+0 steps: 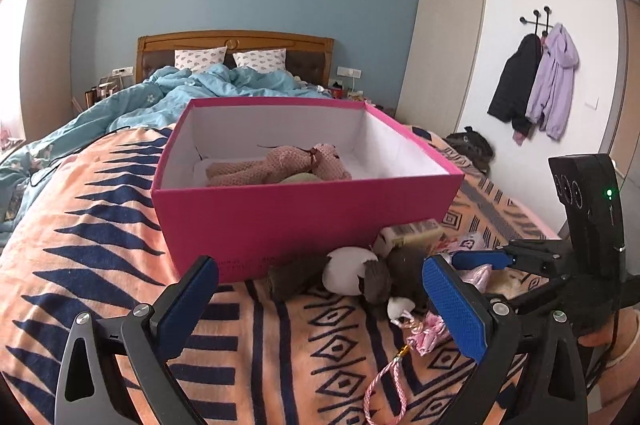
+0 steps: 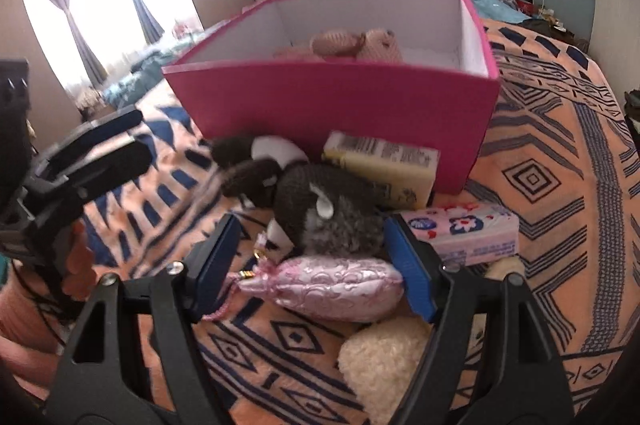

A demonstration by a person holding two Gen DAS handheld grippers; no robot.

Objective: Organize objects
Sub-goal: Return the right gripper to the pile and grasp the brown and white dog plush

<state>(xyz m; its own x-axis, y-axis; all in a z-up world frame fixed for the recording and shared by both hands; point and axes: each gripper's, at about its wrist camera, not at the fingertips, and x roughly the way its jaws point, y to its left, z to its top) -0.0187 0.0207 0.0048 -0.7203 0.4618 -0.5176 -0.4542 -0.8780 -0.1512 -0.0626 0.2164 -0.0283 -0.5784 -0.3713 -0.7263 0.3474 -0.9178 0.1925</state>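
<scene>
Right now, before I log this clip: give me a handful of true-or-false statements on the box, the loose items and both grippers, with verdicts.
1. The pink box already holds a pink knitted toy. True.
2. The box has its lid on. False: it is open-topped.
3. The right gripper straddles a pink satin pouch. True.
4. The left gripper is clamped on the dark plush toy. False: its jaws stand wide open, holding nothing.
5. The yellow packet lies inside the box. False: it lies outside, against the box.

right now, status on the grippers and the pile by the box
Left gripper open, empty. Right gripper open around pink pouch, not clamped. Pink box holds one plush. Grey plush crowds pouch.
</scene>
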